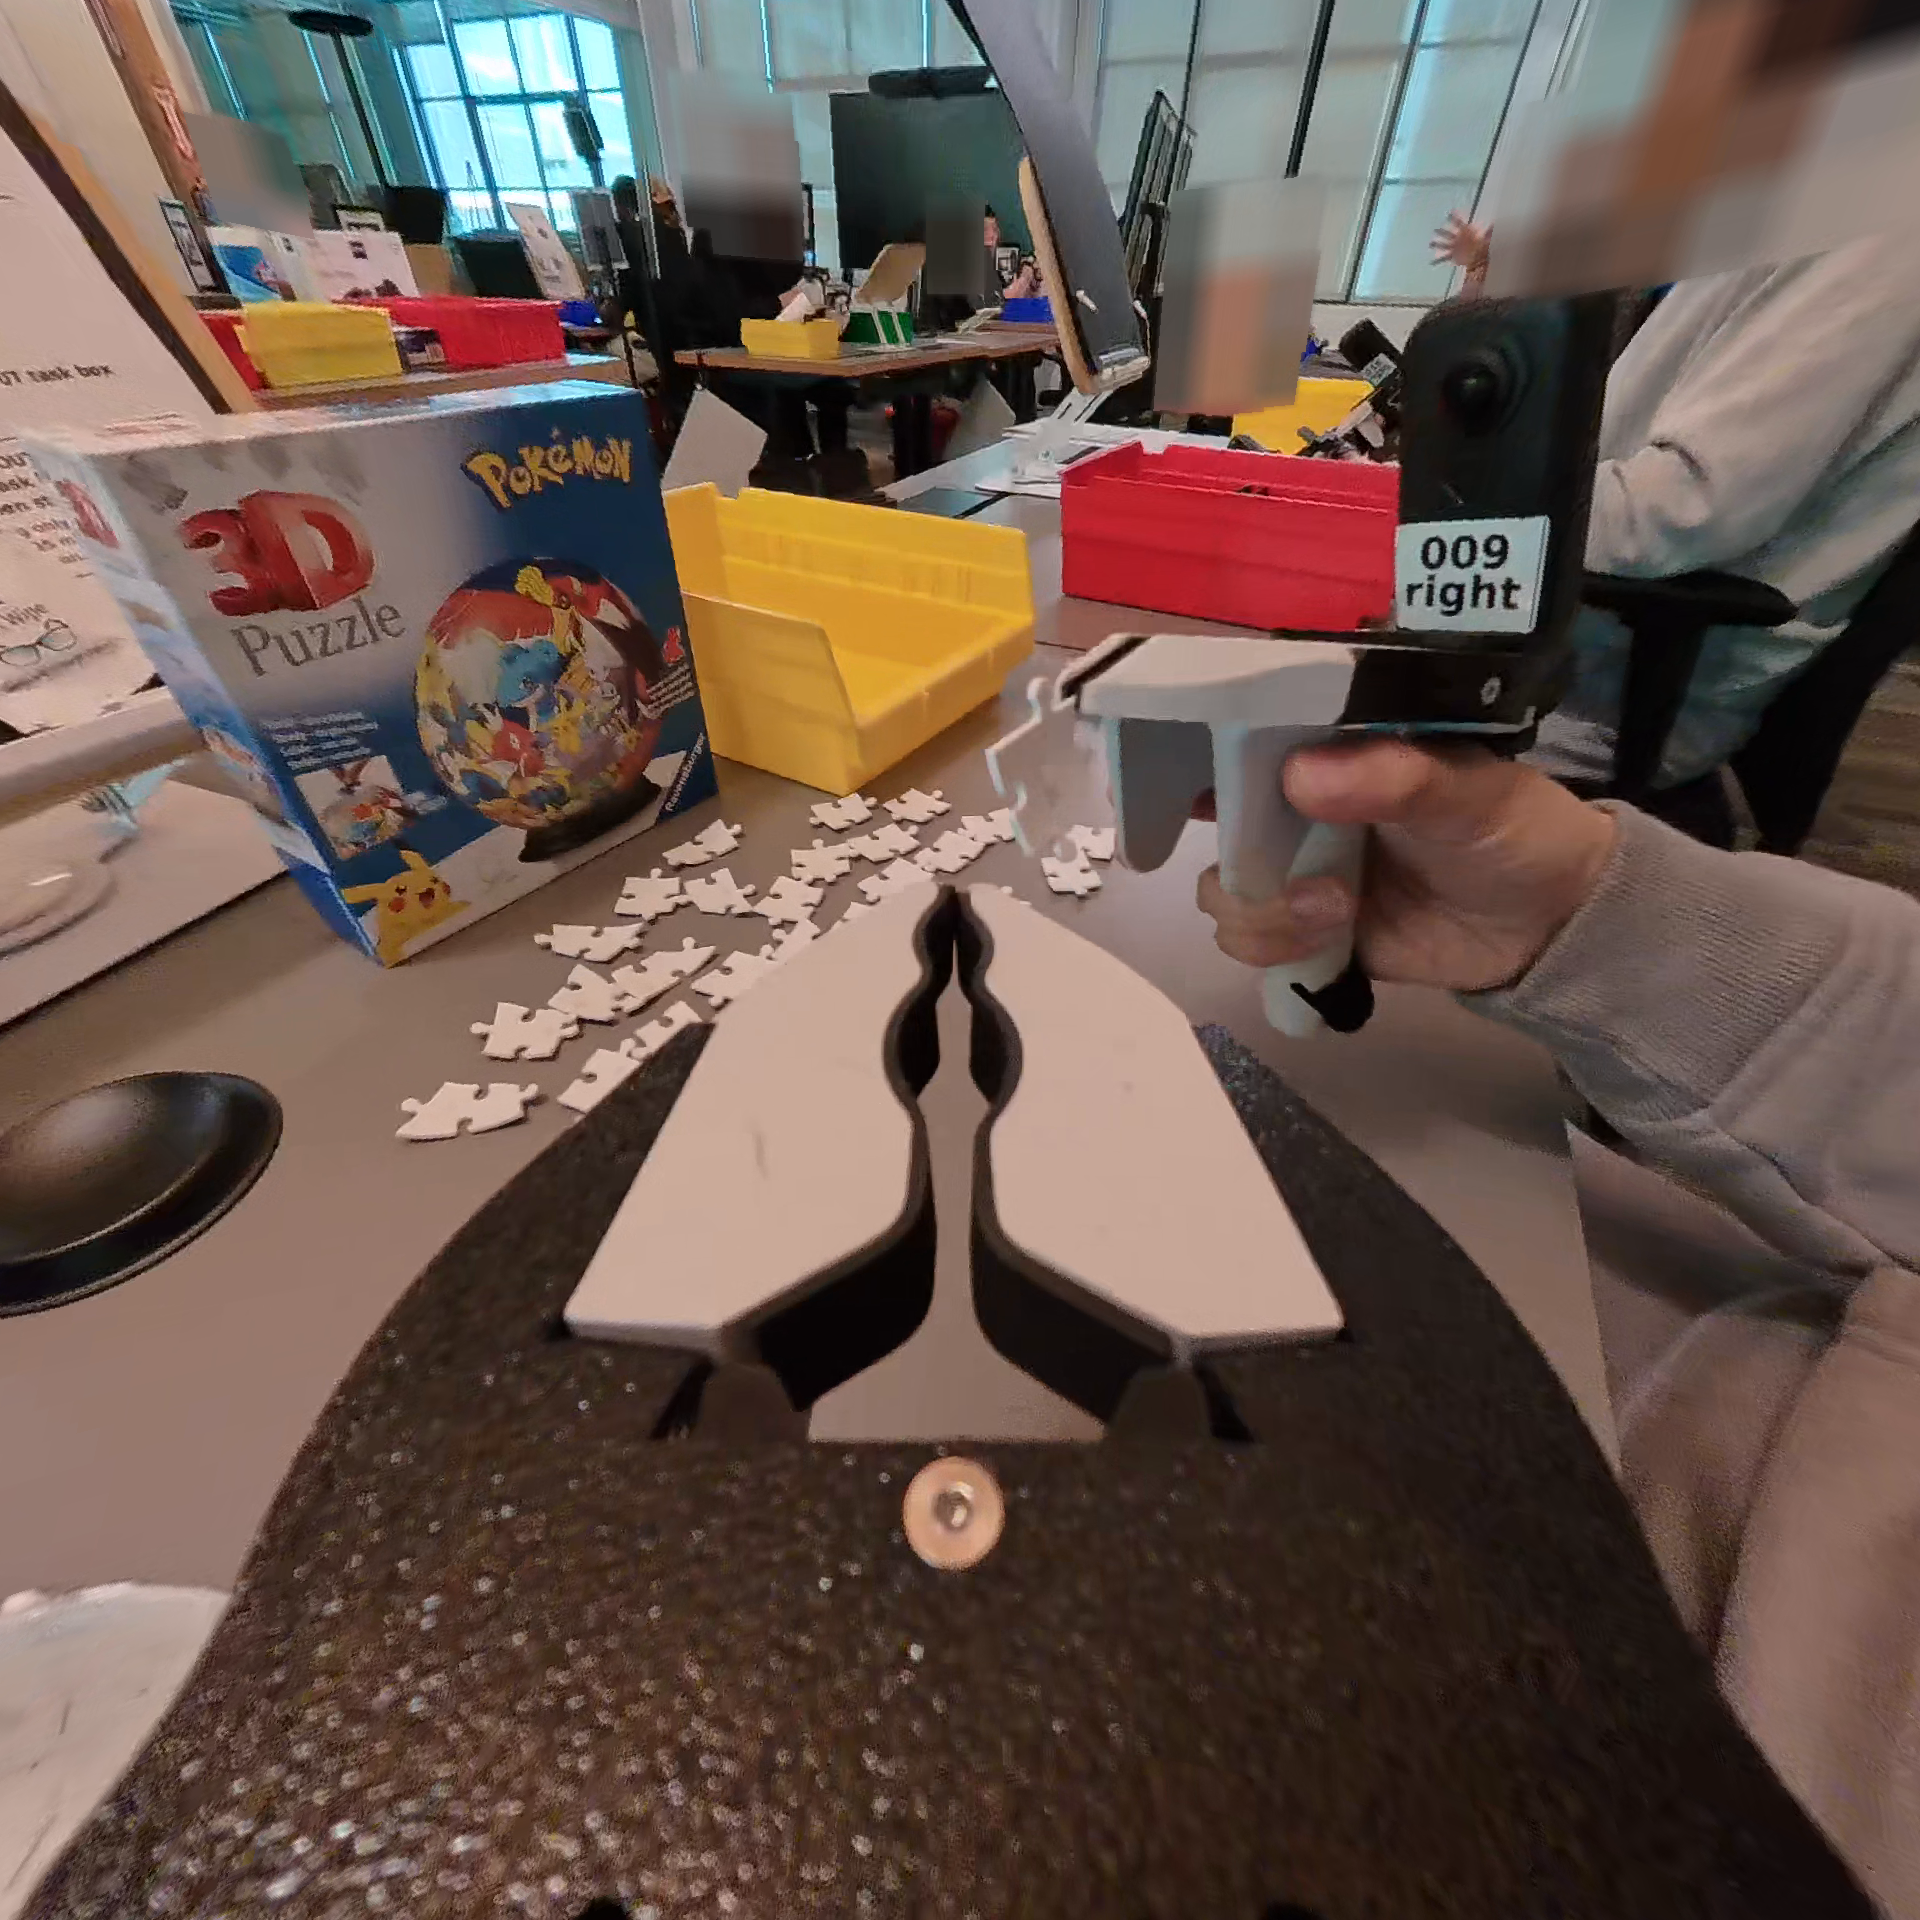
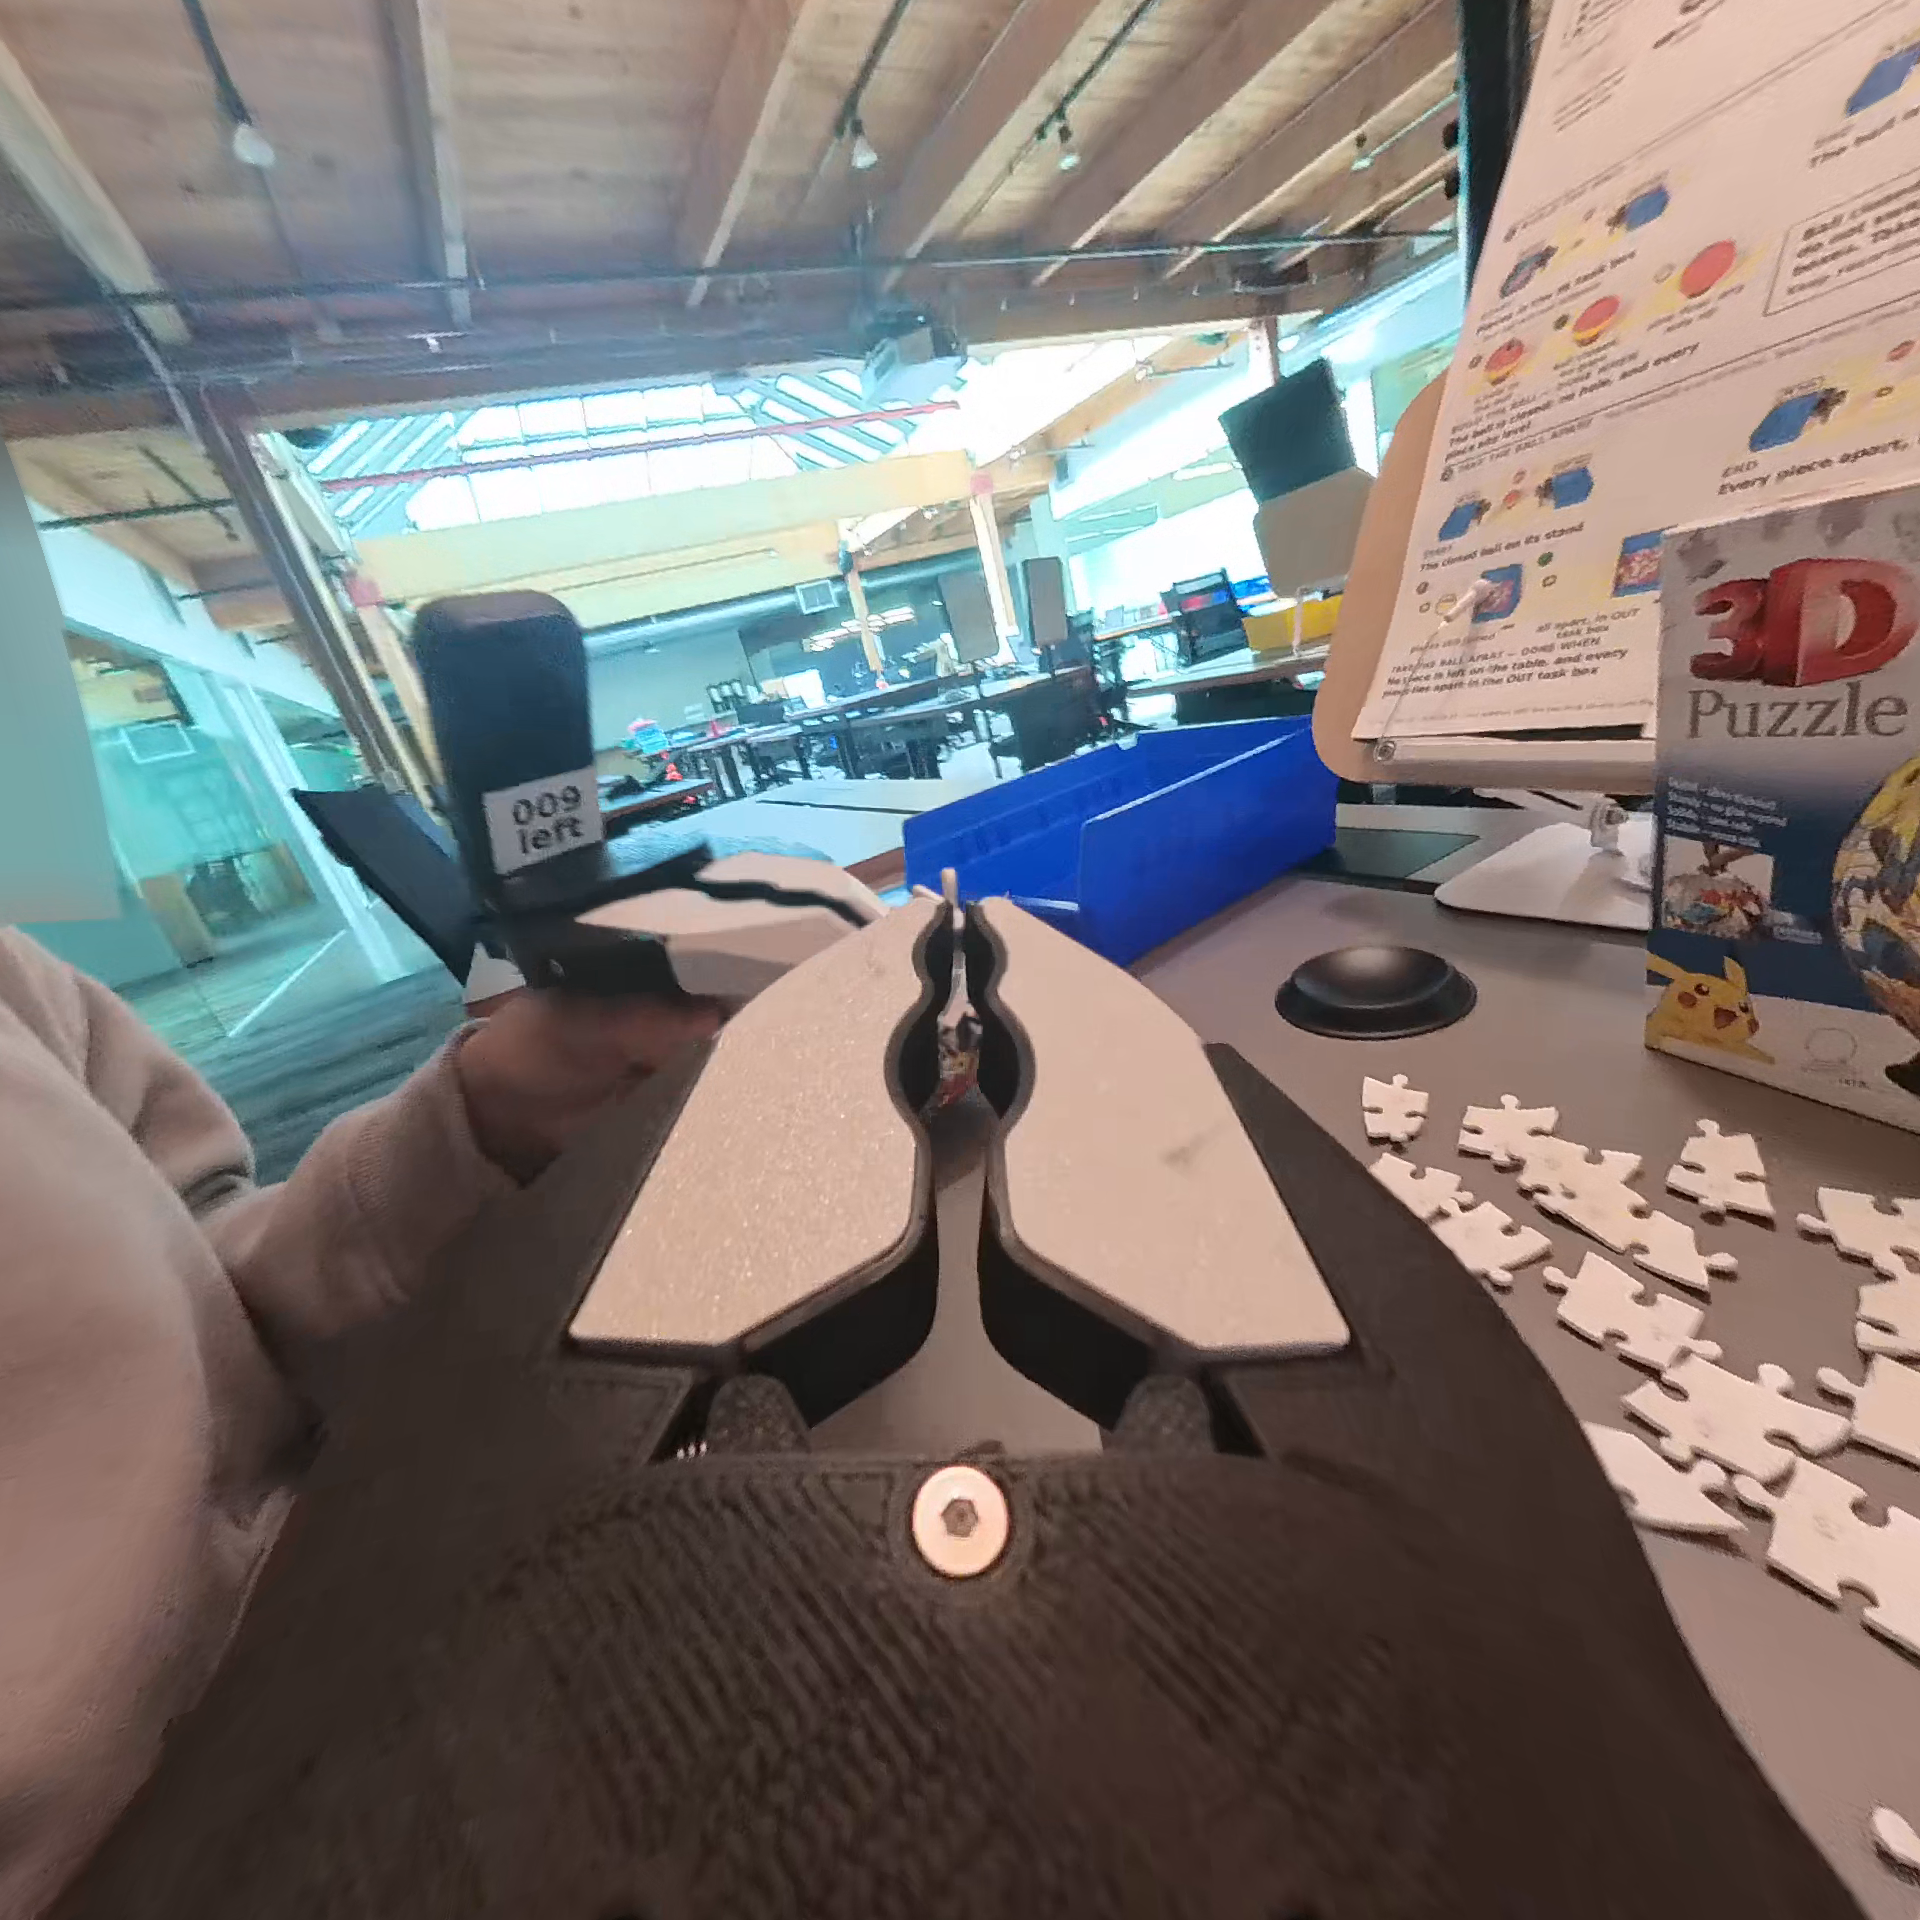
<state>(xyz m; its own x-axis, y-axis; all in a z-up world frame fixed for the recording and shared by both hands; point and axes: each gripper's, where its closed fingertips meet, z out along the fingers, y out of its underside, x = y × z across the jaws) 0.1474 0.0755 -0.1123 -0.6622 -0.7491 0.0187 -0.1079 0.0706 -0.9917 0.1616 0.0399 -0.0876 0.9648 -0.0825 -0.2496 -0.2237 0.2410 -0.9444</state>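
Observation:
My left gripper point(image 1: 954, 916) is shut with nothing seen between its fingers, held above a scatter of white, face-down puzzle pieces point(image 1: 727, 935) on the grey table point(image 1: 260, 1039). My right gripper point(image 2: 958, 920) is shut on a puzzle piece point(image 2: 951, 1060), seen edge-on between its fingers. In the left wrist view the right gripper point(image 1: 1075, 694) is held by a hand to the right, and the piece point(image 1: 1039, 774) hangs from its tips above the scatter. The left gripper point(image 2: 769, 896) shows to the left in the right wrist view. Loose pieces point(image 2: 1610, 1257) lie on the right.
A blue puzzle box point(image 1: 416, 644) stands at left, an open yellow bin point(image 1: 852, 634) behind the pieces, a red bin point(image 1: 1226, 540) farther right. A black round stand point(image 1: 114, 1174) sits at left. A blue bin point(image 2: 1122, 831) and an instruction sheet point(image 2: 1662, 416) on an easel stand beyond. Tip to tip, the grippers are about 5 cm apart.

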